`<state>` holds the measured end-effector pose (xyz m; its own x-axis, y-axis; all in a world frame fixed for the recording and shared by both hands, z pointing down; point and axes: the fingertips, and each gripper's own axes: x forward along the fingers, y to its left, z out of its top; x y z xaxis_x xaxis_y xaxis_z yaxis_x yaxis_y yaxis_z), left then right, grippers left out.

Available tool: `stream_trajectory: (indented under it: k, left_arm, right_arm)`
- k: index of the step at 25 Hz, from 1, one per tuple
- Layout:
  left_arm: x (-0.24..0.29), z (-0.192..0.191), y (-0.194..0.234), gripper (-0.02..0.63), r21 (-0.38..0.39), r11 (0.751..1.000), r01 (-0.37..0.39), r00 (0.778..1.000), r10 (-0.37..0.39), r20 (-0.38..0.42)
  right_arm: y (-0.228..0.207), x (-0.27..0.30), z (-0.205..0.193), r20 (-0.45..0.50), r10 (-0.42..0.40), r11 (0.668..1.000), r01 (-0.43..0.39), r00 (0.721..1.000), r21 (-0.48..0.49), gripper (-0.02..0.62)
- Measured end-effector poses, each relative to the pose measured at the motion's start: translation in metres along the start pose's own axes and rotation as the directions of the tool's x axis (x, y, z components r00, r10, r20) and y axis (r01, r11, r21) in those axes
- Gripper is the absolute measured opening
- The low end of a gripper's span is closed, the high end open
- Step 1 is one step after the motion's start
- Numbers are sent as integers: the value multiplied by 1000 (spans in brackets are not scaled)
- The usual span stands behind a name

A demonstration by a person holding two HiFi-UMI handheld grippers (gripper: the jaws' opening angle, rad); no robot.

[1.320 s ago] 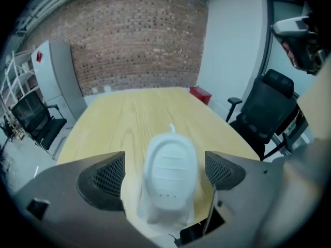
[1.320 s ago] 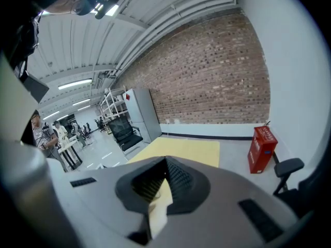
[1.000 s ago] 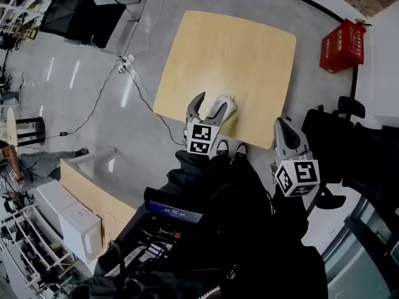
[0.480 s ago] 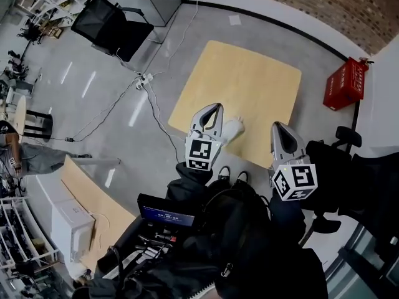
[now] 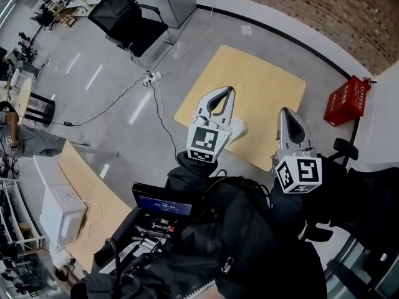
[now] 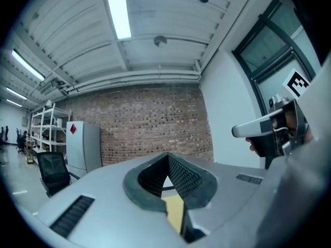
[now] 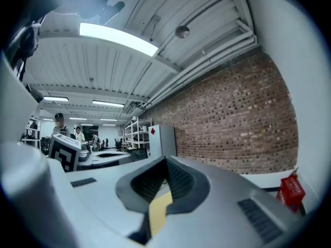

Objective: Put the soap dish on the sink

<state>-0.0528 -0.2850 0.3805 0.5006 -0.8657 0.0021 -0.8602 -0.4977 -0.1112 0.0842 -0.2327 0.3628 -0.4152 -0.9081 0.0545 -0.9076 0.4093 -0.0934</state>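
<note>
A small white object (image 5: 238, 129), apparently the soap dish, lies near the front edge of the low wooden table (image 5: 262, 80), partly hidden behind my left gripper. The left gripper (image 5: 229, 90) is held high above it, pointing level; its jaws have just been closing and now meet with nothing between them. In the left gripper view the left gripper (image 6: 167, 157) faces a brick wall. My right gripper (image 5: 287, 111) hangs beside it, also raised and level, its jaws together and empty. In its own view the right gripper (image 7: 166, 161) shows its pads touching. No sink is in view.
A red box (image 5: 348, 101) stands on the floor right of the table. A black office chair (image 5: 128, 17) and a power strip with cables (image 5: 149, 78) lie to the left. A dark device with a screen (image 5: 163, 205) hangs at the person's front.
Both grippers have risen well above the table. The left jaws, open around the white object a second ago, have shut without it; it stays on the table.
</note>
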Motion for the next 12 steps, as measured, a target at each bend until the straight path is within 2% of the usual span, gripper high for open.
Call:
stream_trajectory:
  k: [7, 12]
  left_arm:
    - [-7, 37, 11, 2, -20, 1000, -6, 998, 7, 67]
    - [-13, 47, 17, 2, -56, 998, -3, 998, 7, 70]
  right_arm:
    - [4, 1, 30, 81, -29, 996, 35, 996, -77, 5]
    - [5, -2, 37, 101, -30, 996, 39, 994, -84, 5]
